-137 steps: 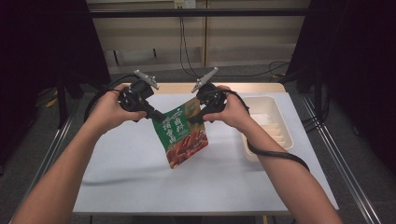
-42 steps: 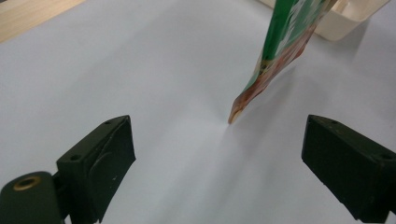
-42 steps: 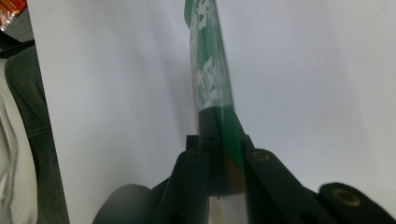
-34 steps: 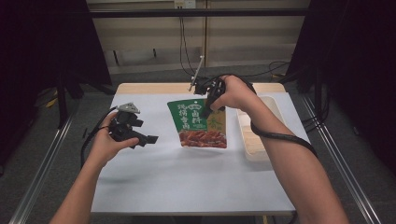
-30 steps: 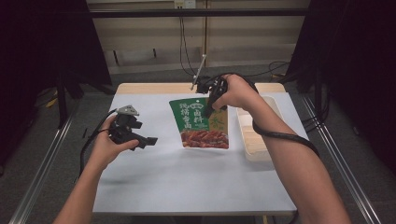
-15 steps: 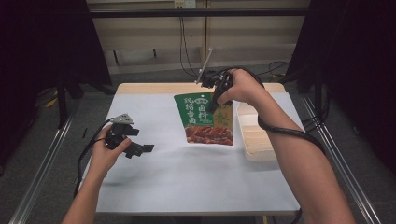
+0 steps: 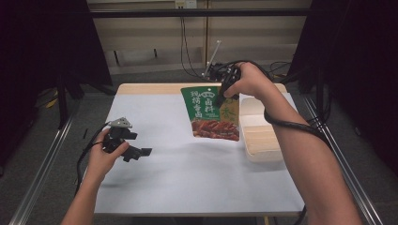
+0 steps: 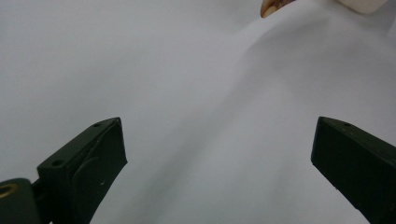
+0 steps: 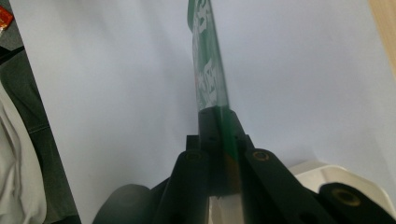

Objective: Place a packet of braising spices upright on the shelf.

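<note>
Right gripper (image 7: 220, 99) raised, pinching green pouch (image 7: 213, 114) above table (image 7: 187, 187).

**Right arm stretched far, left held low**

My right hand (image 7: 248, 80) reaches to the far edge, arm fully extended, its gripper (image 7: 224, 91) pointing down with jaws clamped together on a green pouch (image 7: 211, 112). My left hand (image 7: 104, 157) sits low and near, wrist bent, its gripper (image 7: 136, 152) empty, jaws spread wide.
</note>
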Available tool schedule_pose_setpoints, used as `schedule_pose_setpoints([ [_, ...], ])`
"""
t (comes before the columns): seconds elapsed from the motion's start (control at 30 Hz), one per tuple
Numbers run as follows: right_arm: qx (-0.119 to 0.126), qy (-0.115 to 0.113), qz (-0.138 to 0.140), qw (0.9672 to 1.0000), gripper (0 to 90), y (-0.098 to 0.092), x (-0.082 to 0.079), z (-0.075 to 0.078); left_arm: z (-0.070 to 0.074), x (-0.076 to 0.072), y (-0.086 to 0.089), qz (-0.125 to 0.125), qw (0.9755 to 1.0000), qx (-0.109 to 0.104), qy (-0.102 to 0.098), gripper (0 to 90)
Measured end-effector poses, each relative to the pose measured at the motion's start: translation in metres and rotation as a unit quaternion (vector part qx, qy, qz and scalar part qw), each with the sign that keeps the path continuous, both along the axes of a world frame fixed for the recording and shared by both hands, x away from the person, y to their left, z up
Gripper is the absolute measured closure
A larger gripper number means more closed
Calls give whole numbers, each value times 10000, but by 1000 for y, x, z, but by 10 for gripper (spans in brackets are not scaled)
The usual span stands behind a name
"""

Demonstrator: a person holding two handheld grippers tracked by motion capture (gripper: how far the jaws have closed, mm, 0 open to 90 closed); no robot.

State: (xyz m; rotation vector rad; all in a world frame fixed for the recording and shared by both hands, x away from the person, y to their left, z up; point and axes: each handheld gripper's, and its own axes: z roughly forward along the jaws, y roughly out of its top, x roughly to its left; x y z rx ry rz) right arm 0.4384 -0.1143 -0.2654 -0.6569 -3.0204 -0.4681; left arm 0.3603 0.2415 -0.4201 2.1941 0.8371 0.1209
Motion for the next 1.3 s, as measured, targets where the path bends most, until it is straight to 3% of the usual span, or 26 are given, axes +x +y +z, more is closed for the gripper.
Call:
schedule_pose_setpoints([
  [0.77,-63,-56,-380,9992,900,-29,24,29,-4,-3,6,-17,10000,-46,61,33],
  [0.9,-12,-67,-438,9990,900,-37,30,32,-2,-4,6,-33,9999,-129,63,33],
  [1.3,24,-74,-537,9985,900,-53,40,46,-4,-3,6,-47,9999,-95,126,33],
])
